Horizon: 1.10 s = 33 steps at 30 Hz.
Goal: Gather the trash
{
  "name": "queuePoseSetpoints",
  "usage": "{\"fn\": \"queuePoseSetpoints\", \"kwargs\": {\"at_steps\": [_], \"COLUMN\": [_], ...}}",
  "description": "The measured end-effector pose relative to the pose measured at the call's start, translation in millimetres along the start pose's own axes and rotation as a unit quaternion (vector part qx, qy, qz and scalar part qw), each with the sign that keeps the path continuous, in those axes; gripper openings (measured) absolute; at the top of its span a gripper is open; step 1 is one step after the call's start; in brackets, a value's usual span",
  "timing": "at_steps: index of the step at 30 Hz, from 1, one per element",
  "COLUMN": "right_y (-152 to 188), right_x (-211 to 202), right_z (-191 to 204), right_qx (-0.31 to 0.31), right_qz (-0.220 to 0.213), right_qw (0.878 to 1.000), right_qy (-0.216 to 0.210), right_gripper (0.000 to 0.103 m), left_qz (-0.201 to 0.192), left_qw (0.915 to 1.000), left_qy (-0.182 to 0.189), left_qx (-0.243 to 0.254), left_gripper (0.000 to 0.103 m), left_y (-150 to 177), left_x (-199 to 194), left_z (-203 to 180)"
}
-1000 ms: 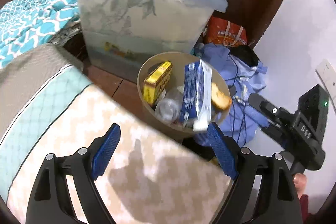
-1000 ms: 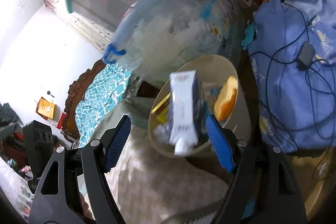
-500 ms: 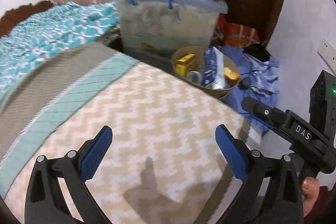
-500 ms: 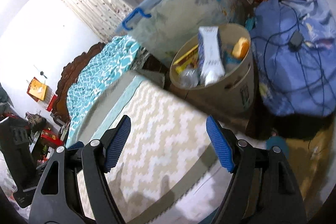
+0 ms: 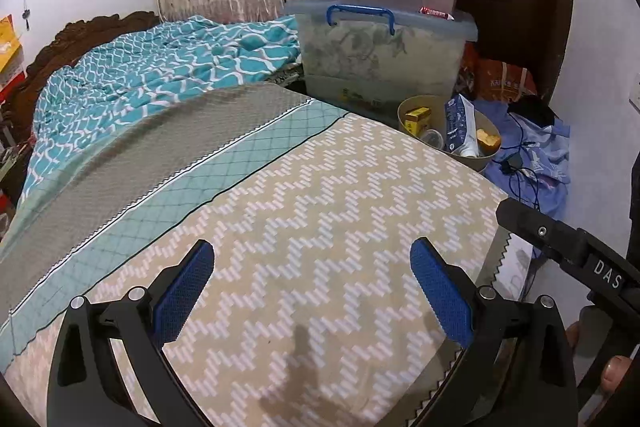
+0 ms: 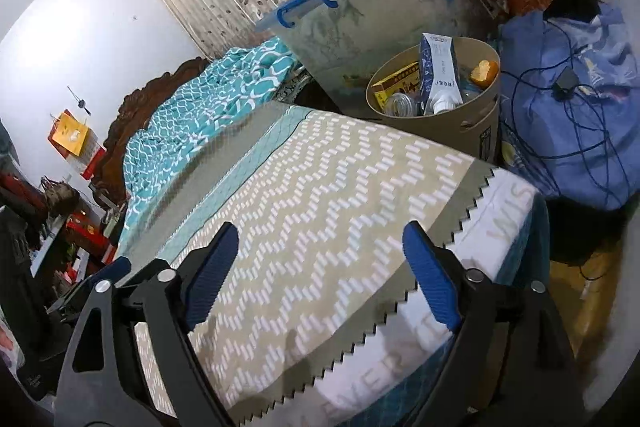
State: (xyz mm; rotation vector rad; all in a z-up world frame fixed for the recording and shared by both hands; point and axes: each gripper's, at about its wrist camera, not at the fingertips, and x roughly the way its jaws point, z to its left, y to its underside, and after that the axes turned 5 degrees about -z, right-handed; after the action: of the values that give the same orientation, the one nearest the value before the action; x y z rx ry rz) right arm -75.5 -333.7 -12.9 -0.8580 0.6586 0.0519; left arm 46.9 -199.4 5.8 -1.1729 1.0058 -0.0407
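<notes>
A round tan bin stands on the floor past the far corner of the bed. In it are a blue-and-white carton, a yellow box, a clear bottle and an orange piece. My left gripper hangs open over the zigzag bedspread, nothing between its fingers. My right gripper is also over the bedspread, jaws opening and empty. The right tool's body shows at the left wrist view's right edge.
Two clear storage tubs are stacked behind the bin. A blue cloth heap with cables lies to its right, orange bags behind. A teal quilt covers the far bed. The mattress edge drops off nearby.
Both grippers have pulled back from above the bin to over the bed, so the bin now looks small and far. Both sets of jaws have spread wider.
</notes>
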Motion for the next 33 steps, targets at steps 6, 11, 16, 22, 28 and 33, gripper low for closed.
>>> {"fn": "queuePoseSetpoints", "kwargs": {"at_steps": [6, 11, 16, 22, 28, 33], "right_y": [1, -8, -11, -16, -20, -11], "right_x": [-14, -30, -34, -32, -30, -27], "right_z": [7, 14, 17, 19, 31, 35], "right_qx": [0.003, 0.002, -0.001, 0.008, -0.008, -0.02], "right_qz": [-0.013, -0.045, -0.051, -0.048, -0.047, -0.053], "right_qw": [1.0, 0.999, 0.999, 0.999, 0.999, 0.998], "right_qy": [0.01, 0.013, 0.007, 0.002, 0.011, 0.036], "right_gripper": [0.091, 0.099, 0.099, 0.099, 0.1, 0.1], "left_qz": [-0.012, -0.024, -0.027, -0.023, -0.029, -0.03], "left_qw": [0.9999, 0.9997, 0.9996, 0.9994, 0.9983, 0.9969], "left_qy": [0.0, -0.008, -0.006, -0.026, -0.043, -0.065], "left_qx": [-0.001, 0.001, -0.009, -0.003, -0.024, -0.032], "left_gripper": [0.095, 0.095, 0.095, 0.095, 0.095, 0.095], "left_y": [4, 2, 1, -3, -10, -10], "left_x": [-15, -29, -39, -47, -54, -55], "left_z": [0, -4, -5, -6, 3, 10]}}
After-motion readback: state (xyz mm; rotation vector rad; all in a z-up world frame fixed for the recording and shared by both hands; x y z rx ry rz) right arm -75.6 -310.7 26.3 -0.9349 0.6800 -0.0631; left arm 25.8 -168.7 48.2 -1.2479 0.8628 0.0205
